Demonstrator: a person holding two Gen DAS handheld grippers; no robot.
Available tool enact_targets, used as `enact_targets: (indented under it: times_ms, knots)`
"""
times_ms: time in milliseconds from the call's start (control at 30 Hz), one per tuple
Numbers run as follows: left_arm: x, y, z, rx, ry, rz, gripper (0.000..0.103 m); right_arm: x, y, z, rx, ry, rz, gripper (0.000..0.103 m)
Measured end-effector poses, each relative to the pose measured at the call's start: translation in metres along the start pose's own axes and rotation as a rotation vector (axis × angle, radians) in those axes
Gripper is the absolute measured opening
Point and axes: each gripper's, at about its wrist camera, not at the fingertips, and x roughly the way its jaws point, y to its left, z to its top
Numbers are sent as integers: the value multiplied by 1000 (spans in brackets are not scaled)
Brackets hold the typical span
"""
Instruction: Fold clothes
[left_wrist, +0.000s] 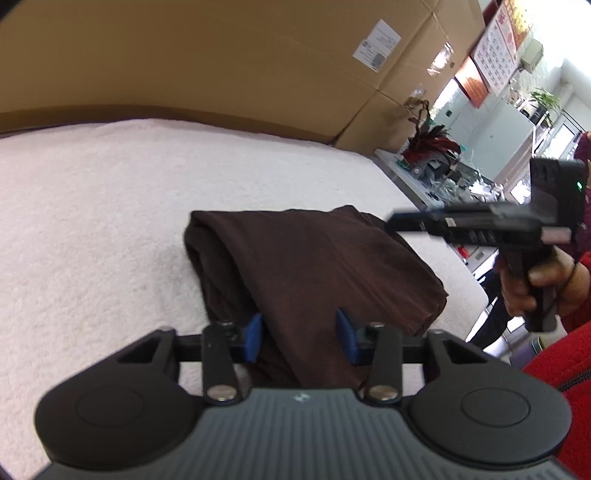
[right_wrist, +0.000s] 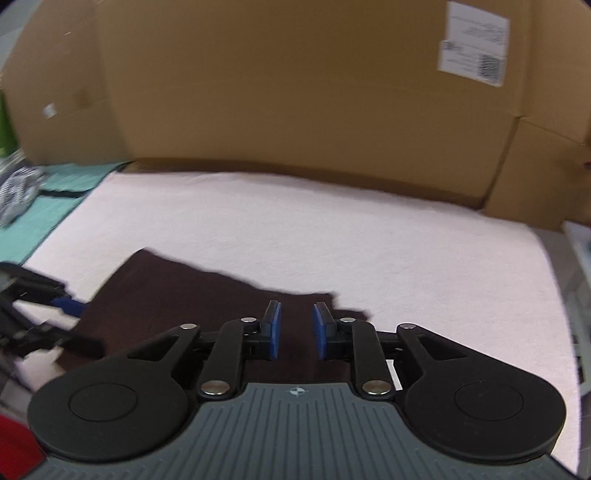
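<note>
A dark brown garment (left_wrist: 314, 266), folded into a compact stack, lies on the white fleecy cover (left_wrist: 92, 221). My left gripper (left_wrist: 300, 338) hovers at the stack's near edge with its blue pads (left_wrist: 254, 336) apart; cloth shows in the gap, but the pads do not press on it. In the left wrist view my right gripper (left_wrist: 406, 223) reaches in over the stack's right corner, held by a hand (left_wrist: 535, 288). In its own view the right gripper (right_wrist: 297, 330) is open above the garment (right_wrist: 177, 295), with nothing gripped. The left gripper's blue tip (right_wrist: 70, 306) shows at the left.
Large cardboard boxes (left_wrist: 221, 62) wall off the far side of the cover. A teal cloth (right_wrist: 55, 192) and a black-and-white patterned garment (right_wrist: 16, 192) lie off the left end. A potted plant (left_wrist: 428, 144) and shelves stand at the right. A red sleeve (left_wrist: 561, 369) is close.
</note>
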Motion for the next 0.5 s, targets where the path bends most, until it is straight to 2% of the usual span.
enact_targets:
  times_ms: [67,133,233,300,333,400,500]
  knots:
    - [-2,8,-3,-2,7,22,24,4,8,-12,-29,80,21,20]
    - [-4,14,-6,-3,21,16,26,3,11,-28,-60,113,-6,16]
    - [-14,9,-6,45,28,22,25,-11,13,-42,-74,88,-20,16]
    - [-26,3,-2,58,-5,26,17,-15,20,-37,-102,90,-54,16]
    - [-34,-1,1,66,-36,22,17,-19,22,-33,-96,73,-58,16]
    - [-42,-12,7,98,-100,-4,19,-29,26,-27,-72,24,-27,16]
    - [-19,-33,11,154,-60,-45,20,-21,42,-25,-99,32,29,16]
